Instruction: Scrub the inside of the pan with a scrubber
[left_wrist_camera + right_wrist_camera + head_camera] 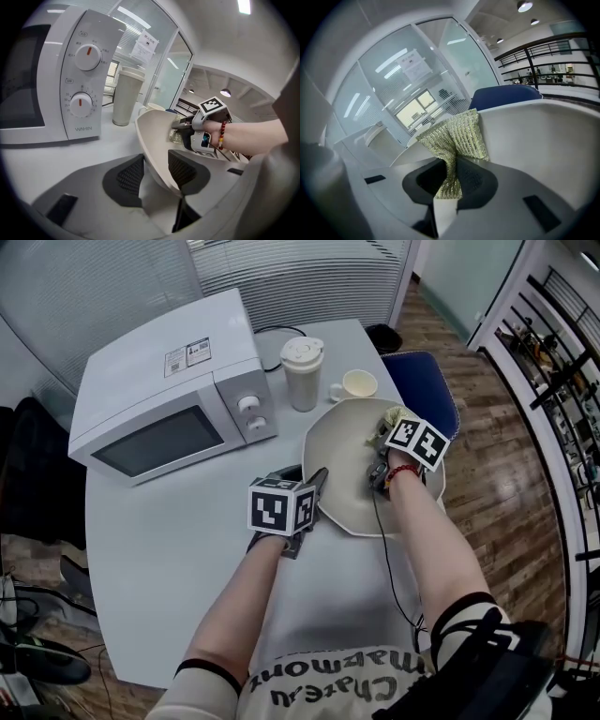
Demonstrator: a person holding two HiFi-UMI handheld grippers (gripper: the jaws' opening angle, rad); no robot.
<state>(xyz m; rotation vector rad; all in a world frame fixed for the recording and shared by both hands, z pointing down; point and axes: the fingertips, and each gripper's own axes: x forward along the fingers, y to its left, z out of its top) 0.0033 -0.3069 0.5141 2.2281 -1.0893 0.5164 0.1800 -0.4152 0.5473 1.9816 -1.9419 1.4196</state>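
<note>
A cream round pan (352,470) rests on the white table, right of the microwave. My left gripper (314,486) is shut on its near-left rim; in the left gripper view the rim (154,140) runs between the two dark pads, one outside and one inside, under my left gripper (157,171). My right gripper (386,432) reaches over the pan's far right side, shut on a glittery green-gold scrubber (394,416). In the right gripper view the scrubber (457,138) is pinched in my right gripper (452,180) and fans out against the pan's inner wall (534,140).
A white microwave (159,390) stands at the table's left. A tall lidded cup (302,371) and a small cup (356,385) stand just behind the pan. A blue chair (427,385) is beyond the table's right edge. A thin cable (389,559) trails along my right arm.
</note>
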